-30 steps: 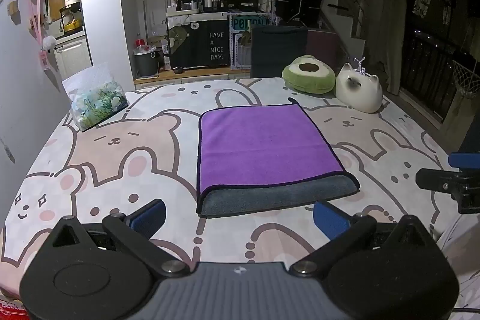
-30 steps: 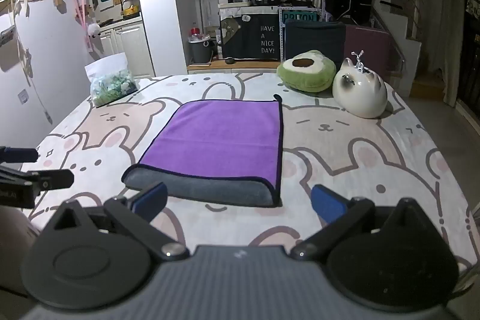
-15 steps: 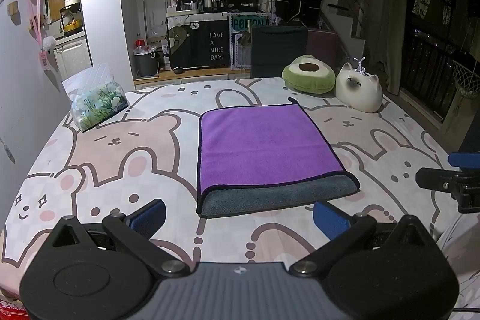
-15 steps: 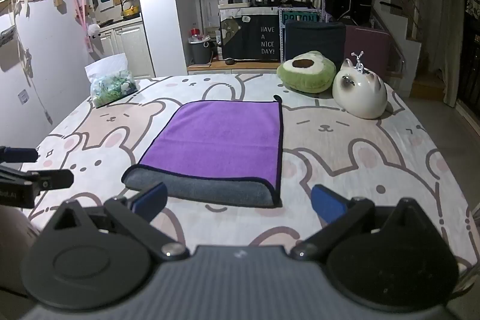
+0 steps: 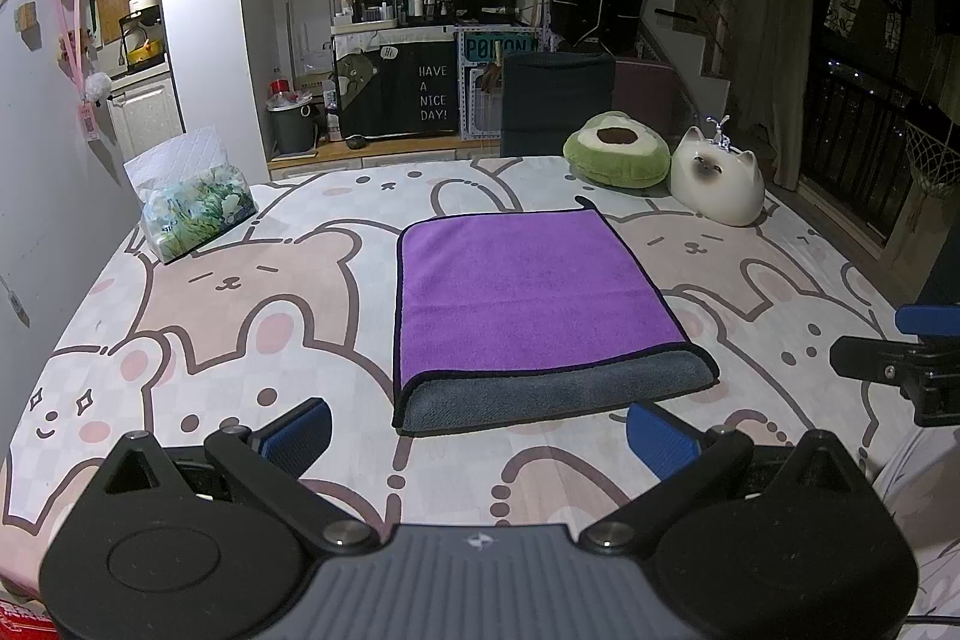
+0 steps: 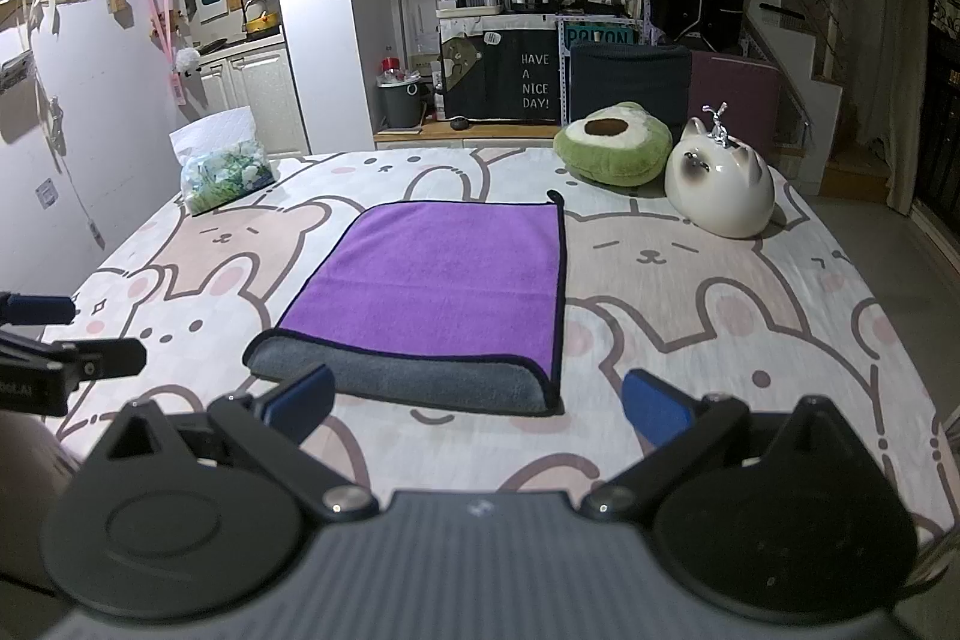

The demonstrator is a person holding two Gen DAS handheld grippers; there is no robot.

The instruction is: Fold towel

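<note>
A purple towel (image 5: 528, 292) with a grey underside lies folded flat on the cartoon-print table, its grey folded edge toward me; it also shows in the right wrist view (image 6: 438, 286). My left gripper (image 5: 480, 436) is open and empty, hovering just short of the towel's near edge. My right gripper (image 6: 477, 400) is open and empty, also just short of the near edge. Each gripper's fingers show at the side of the other's view.
A tissue pack (image 5: 192, 208) sits at the far left of the table (image 5: 240, 316). A green avocado cushion (image 5: 618, 154) and a white cat figure (image 5: 717, 184) sit at the far right. Shelves and a chair stand behind the table.
</note>
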